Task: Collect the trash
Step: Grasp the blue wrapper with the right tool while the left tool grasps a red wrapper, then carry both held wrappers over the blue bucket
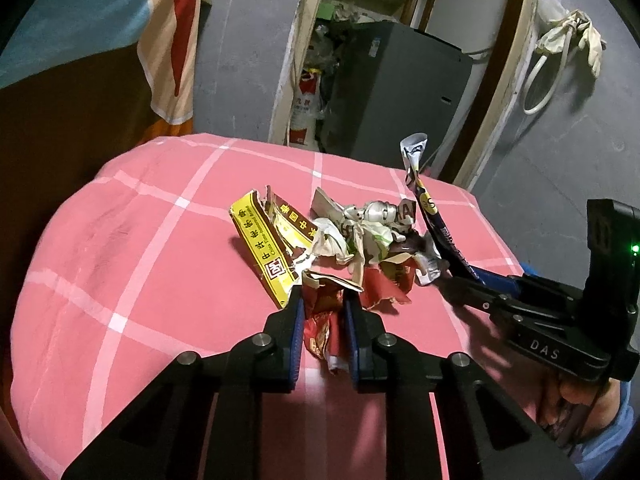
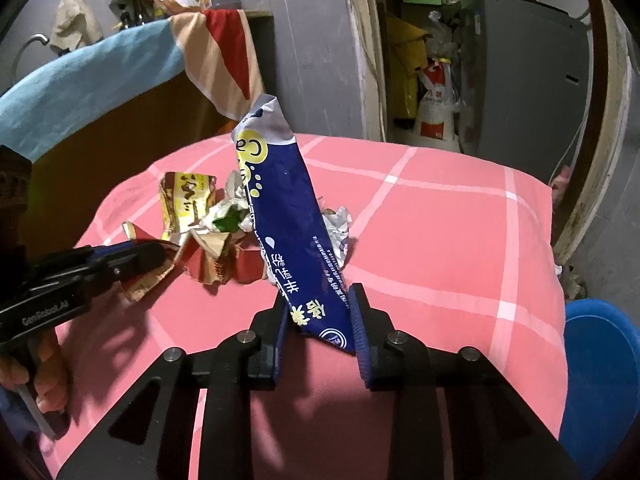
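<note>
A pile of crumpled wrappers [image 1: 360, 240] lies on a pink checked tablecloth [image 1: 140, 260]. My left gripper [image 1: 322, 304] is shut on a red crumpled wrapper [image 1: 320, 328] at the pile's near edge. A yellow and brown torn box [image 1: 268, 248] lies just left of it. My right gripper [image 2: 320, 320] is shut on a long blue wrapper [image 2: 288, 208] that stands up from its jaws. In the left wrist view the right gripper [image 1: 460, 276] is at the right of the pile with the blue wrapper [image 1: 424, 200]. In the right wrist view the left gripper [image 2: 152, 256] is at the left.
A blue bin [image 2: 600, 372] stands beside the table at the lower right. A striped towel [image 2: 120, 72] hangs behind the table on the left. A grey cabinet [image 1: 392, 88] and sacks stand in the doorway beyond. The table edge [image 2: 556, 280] drops off on the right.
</note>
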### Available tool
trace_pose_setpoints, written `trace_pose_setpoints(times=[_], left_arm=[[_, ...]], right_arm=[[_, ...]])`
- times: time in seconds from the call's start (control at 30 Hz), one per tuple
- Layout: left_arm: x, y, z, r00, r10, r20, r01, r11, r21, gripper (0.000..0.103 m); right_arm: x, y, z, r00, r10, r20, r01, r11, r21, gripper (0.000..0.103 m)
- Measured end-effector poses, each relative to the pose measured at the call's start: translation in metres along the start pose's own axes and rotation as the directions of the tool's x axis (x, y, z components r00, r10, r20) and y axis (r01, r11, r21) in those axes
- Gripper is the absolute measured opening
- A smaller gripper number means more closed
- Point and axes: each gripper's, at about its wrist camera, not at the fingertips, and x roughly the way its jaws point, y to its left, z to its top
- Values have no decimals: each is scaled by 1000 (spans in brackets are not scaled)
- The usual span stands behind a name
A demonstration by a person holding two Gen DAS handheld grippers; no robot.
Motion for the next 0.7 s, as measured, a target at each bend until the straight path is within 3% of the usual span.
trace_pose_setpoints(times=[0.2, 0.4, 0.57, 0.7], left_arm=[[-18, -2, -7, 998, 0, 69, 1, 1000, -11, 15], [-37, -12, -13, 988, -11, 153, 11, 1000, -2, 15], [-49, -34, -9, 973, -37, 227, 34, 999, 18, 15], [-56, -60, -1, 955, -75, 287, 66, 997, 43, 15]], right_arm=[[-11, -3, -9, 996, 43, 73, -46, 998, 36, 25], [-39, -3, -17, 977, 70, 200, -82, 995, 52, 25], [-68, 0, -20, 943, 55, 327, -72, 997, 41, 25], [-97, -1, -25, 899, 9, 439, -28, 999, 36, 25]])
